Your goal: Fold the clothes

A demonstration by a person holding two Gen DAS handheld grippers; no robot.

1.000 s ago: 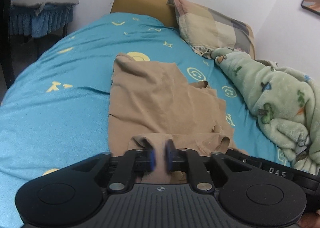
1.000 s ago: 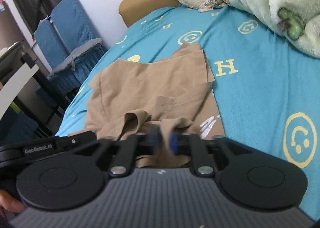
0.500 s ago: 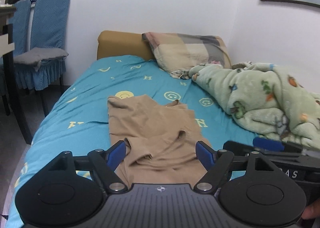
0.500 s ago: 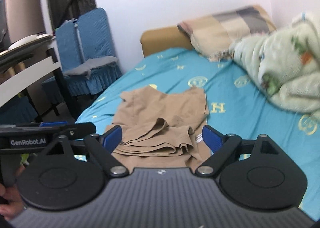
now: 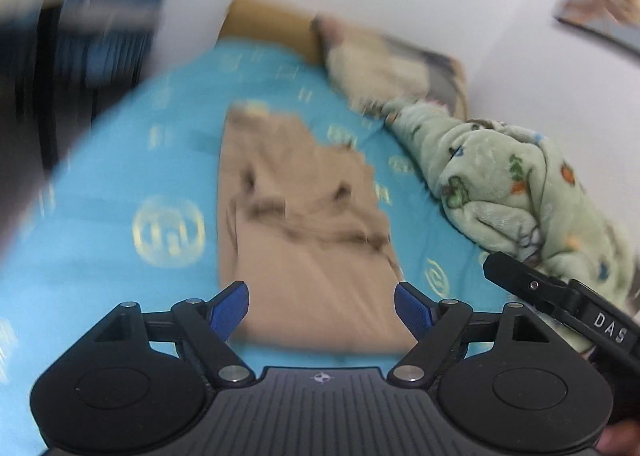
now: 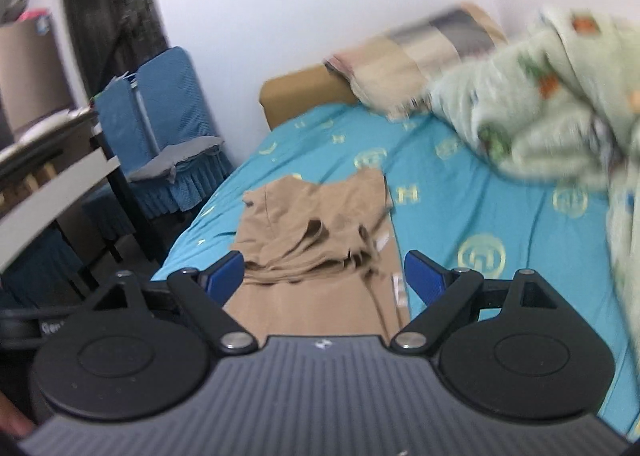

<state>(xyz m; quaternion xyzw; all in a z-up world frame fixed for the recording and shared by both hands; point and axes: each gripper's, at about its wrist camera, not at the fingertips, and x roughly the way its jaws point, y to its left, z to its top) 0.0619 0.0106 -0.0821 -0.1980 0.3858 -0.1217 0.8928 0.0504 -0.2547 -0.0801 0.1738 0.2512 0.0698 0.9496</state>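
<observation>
A tan shirt (image 5: 308,240) lay lengthwise on the blue bedsheet (image 5: 120,256), its far half folded back over the near half w/ bunched edges across the middle. The left gripper (image 5: 321,310) and right gripper (image 6: 325,276) both hung above the shirt's near end, jaws spread wide, nothing between them. A green blanket (image 6: 552,104) sat heaped to the right, a pillow (image 6: 416,52) by the headboard; left view badly blurred.

Tan shirt (image 6: 316,256) on turquoise sheet (image 6: 480,216) with yellow logos. Pale green blanket (image 5: 516,192), cartoon print; plaid pillow (image 6: 424,52).
</observation>
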